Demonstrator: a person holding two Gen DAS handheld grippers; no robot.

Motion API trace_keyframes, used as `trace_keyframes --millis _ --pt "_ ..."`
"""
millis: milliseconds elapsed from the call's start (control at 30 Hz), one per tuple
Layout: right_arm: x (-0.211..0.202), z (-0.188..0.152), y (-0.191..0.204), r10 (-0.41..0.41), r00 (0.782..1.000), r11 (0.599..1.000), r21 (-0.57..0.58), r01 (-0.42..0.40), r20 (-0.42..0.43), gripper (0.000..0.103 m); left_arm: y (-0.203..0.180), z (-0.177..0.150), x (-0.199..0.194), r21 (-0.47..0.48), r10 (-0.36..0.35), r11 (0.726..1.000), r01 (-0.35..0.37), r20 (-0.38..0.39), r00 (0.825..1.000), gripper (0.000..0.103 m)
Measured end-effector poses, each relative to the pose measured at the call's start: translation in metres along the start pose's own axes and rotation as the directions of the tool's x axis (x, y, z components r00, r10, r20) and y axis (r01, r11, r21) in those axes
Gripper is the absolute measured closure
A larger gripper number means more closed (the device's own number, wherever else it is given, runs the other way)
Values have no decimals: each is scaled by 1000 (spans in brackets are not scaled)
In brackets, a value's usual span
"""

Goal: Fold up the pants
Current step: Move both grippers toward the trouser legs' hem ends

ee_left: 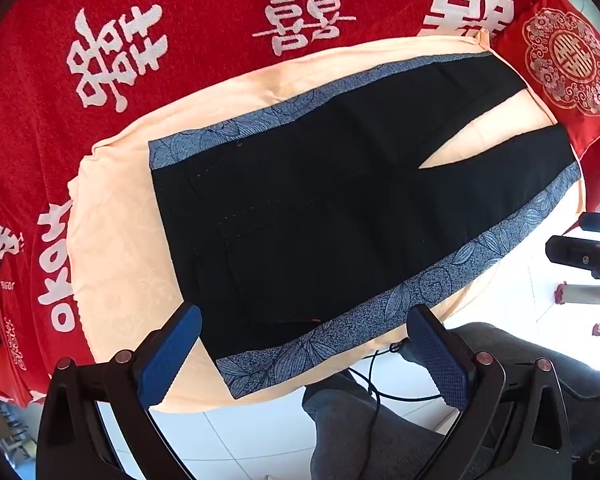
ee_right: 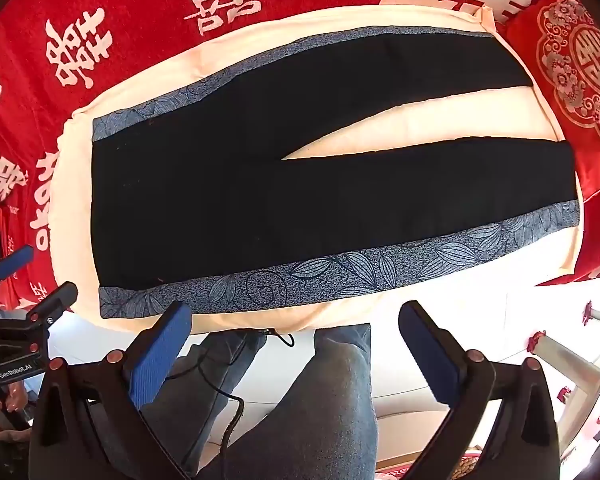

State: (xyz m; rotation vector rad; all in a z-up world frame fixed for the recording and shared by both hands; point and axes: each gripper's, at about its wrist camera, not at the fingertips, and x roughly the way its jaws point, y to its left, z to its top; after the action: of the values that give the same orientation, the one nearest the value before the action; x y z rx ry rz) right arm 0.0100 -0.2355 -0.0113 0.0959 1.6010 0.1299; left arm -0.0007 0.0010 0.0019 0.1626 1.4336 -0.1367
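Observation:
Black pants [ee_left: 308, 208] with blue leaf-print side stripes lie flat and unfolded on a cream cloth [ee_left: 112, 240], waist to the left, the two legs spread apart to the right. They show the same way in the right wrist view [ee_right: 220, 200]. My left gripper [ee_left: 304, 316] is open and empty, hovering above the near waist corner. My right gripper [ee_right: 296, 312] is open and empty, just off the near edge by the blue stripe [ee_right: 340, 272]. The left gripper also shows at the left edge of the right wrist view [ee_right: 20, 280].
The cream cloth [ee_right: 380, 128] lies on a red bedspread with white characters [ee_left: 140, 40]. A red embroidered cushion [ee_left: 568, 64] sits by the leg ends. The person's jeans-clad legs [ee_right: 332, 400] and a black cable [ee_right: 228, 396] are below, over white floor tiles.

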Motion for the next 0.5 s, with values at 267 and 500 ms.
trace_keyframes --millis 267,500 --pt "8 -1 -2 2 1000 1000 21 -1 -29 0 7 -5 -10 -21 24 1000 -24 25 999 0" --pt "11 -1 2 -5 999 1000 5 5 -40 0 8 -9 -11 -32 49 998 -47 53 997 0"
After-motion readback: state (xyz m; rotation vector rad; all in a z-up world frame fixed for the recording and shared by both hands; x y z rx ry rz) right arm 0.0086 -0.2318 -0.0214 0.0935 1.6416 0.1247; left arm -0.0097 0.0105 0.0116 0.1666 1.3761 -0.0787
